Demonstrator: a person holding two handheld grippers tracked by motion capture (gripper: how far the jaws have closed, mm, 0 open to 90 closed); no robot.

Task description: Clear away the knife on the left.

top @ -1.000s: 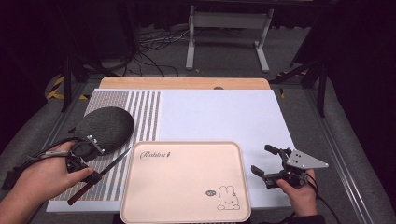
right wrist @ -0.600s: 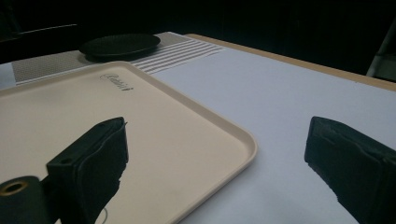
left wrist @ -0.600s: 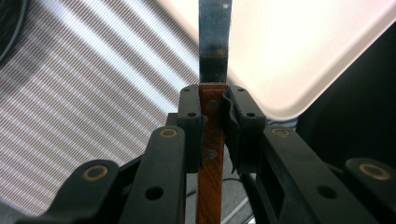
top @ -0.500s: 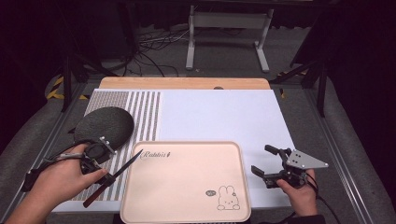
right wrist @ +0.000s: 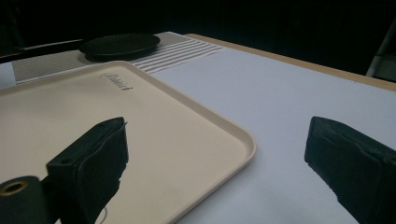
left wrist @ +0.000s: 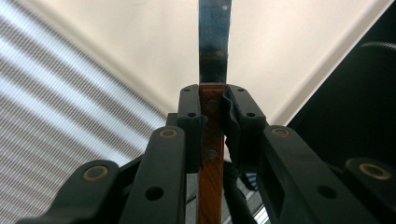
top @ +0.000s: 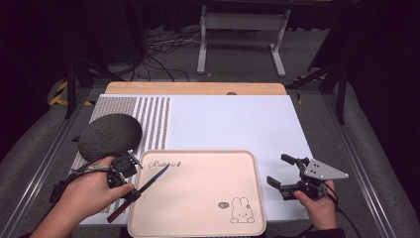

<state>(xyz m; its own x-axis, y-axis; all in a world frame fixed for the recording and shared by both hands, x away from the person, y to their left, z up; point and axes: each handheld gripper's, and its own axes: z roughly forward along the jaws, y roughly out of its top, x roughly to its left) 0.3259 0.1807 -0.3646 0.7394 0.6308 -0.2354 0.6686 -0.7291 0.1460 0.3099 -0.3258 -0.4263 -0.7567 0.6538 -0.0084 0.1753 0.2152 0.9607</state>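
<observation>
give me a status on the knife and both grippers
Left gripper shut on wooden-handled steel knife, blade over beige plastic tray. Right gripper open, empty. Nothing in the way.

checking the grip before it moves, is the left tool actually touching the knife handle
Touching. In the left gripper view the left tool has both jaws pressed flat against the knife on its wooden handle, no gap either side, blade out over the tray.

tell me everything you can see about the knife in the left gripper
The knife has a narrow shiny metal blade and a reddish-brown wooden handle with small rivets. The left gripper is shut on the handle just behind the blade. It lies slanted, its blade tip over the beige tray near the printed script, its handle end back over the striped mat. Whether the tip touches the tray is unclear.
</observation>
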